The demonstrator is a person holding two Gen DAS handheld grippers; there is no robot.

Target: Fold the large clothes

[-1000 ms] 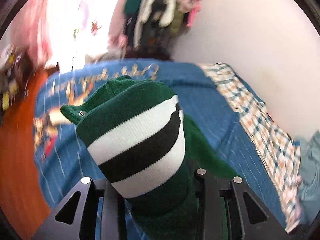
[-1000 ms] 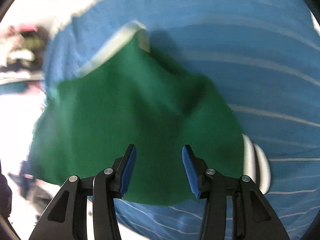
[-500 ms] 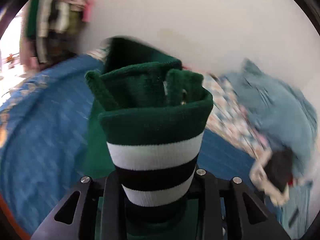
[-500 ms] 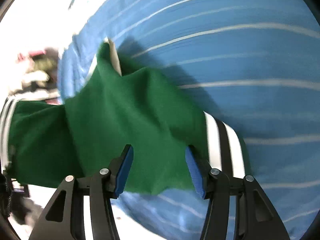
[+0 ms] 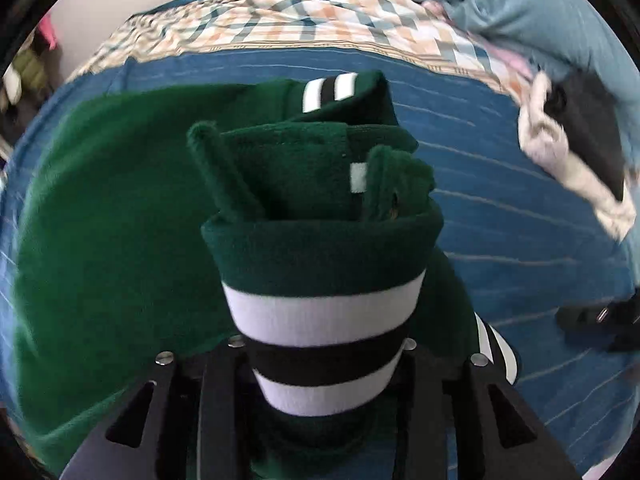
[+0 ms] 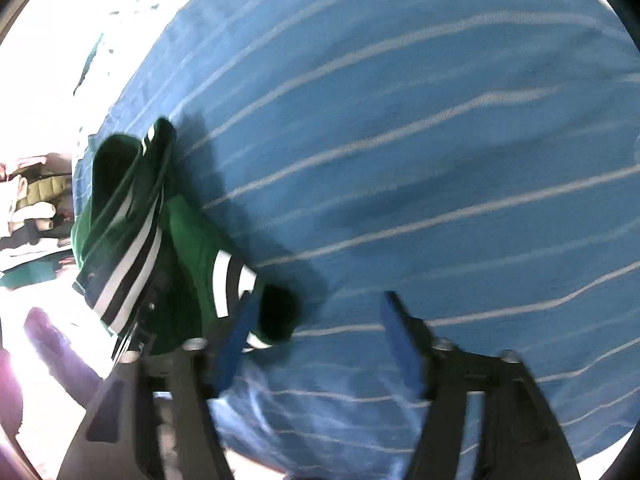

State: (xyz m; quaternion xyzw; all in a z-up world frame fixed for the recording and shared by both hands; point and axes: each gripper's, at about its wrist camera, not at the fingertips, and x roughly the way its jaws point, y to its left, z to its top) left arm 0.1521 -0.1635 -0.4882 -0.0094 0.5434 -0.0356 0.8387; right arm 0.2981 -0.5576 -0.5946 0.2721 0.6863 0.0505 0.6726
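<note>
While clamped: one green sweater (image 5: 112, 216)

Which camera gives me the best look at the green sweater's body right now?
The left wrist view: the green sweater spreads broadly over the blue bedsheet, its striped cuff clamped in the left tongs. The right wrist view catches only a blurred, bunched edge of it beside the open right tongs.
</note>
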